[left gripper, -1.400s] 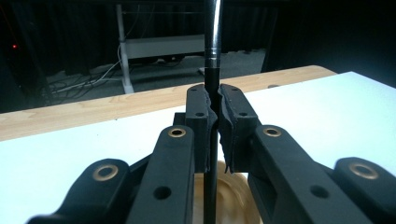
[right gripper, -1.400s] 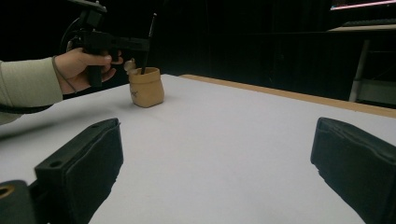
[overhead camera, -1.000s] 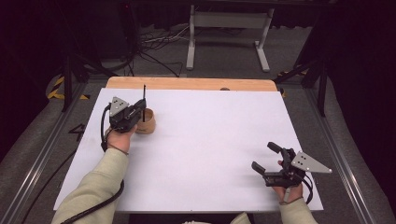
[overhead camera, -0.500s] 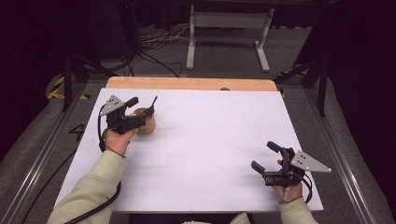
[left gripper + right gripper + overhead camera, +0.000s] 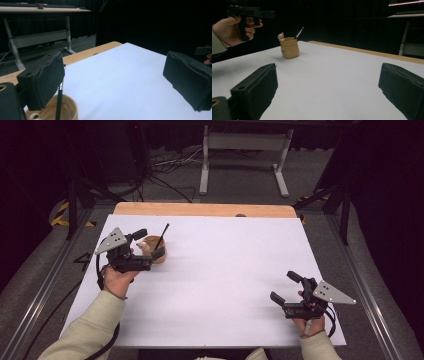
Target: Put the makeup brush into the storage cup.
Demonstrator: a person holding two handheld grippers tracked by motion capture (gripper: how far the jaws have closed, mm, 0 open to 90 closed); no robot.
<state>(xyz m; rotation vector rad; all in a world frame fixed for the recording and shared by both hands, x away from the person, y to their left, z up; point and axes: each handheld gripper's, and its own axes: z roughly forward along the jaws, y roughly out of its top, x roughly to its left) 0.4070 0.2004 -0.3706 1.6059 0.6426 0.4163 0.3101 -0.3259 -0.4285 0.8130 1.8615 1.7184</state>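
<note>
A small tan cup (image 5: 159,255) with a little figure on its rim stands at the left of the white sheet (image 5: 225,260). A thin black brush (image 5: 162,235) leans in it, tip up and to the right. My left gripper (image 5: 149,244) hovers just over the cup. Its jaws have just been opening and stand wide apart, and the brush (image 5: 59,100) runs beside the left pad (image 5: 42,80) without being pinched. My right gripper (image 5: 286,286) rests open near the front right edge, nothing between its jaws. From it I see the cup (image 5: 290,48) and the left gripper (image 5: 247,12) far off.
The white sheet covers most of a wooden table, whose bare strip (image 5: 200,209) shows along the far edge. Beyond it are a metal stand (image 5: 245,150) and cables (image 5: 165,170) on a dark floor. Metal rails (image 5: 45,285) run along both sides.
The left gripper has opened, let go of the brush and risen a little toward the person. The brush, upright before, now leans in the cup. The right gripper has kept still.
</note>
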